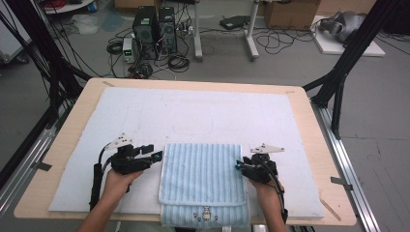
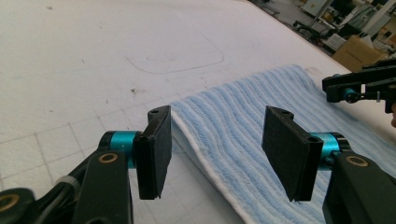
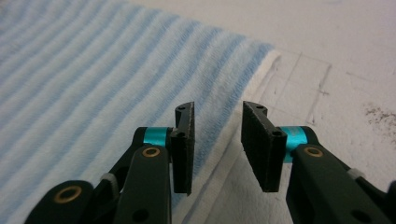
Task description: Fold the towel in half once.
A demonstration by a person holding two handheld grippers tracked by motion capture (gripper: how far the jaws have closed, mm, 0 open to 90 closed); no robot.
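A light blue striped towel (image 1: 202,176) lies folded on the white mat (image 1: 193,116) at the near middle of the table. Its lower layer hangs over the front edge and bears a small embroidered figure. My left gripper (image 1: 155,156) is at the towel's left edge. In the left gripper view the gripper (image 2: 217,126) stands wide open over the towel's white hem (image 2: 201,154), nothing between the jaws. My right gripper (image 1: 239,165) is at the towel's right edge. In the right gripper view the gripper (image 3: 217,112) is open with a narrower gap above the towel's edge (image 3: 233,135).
The mat covers most of a wooden table (image 1: 309,121). Faint pencil outlines mark the mat (image 2: 175,58). Black frame posts (image 1: 355,46) stand at both far corners. Computer towers (image 1: 154,31) and cables sit on the floor beyond. The right gripper (image 2: 359,86) shows far off in the left gripper view.
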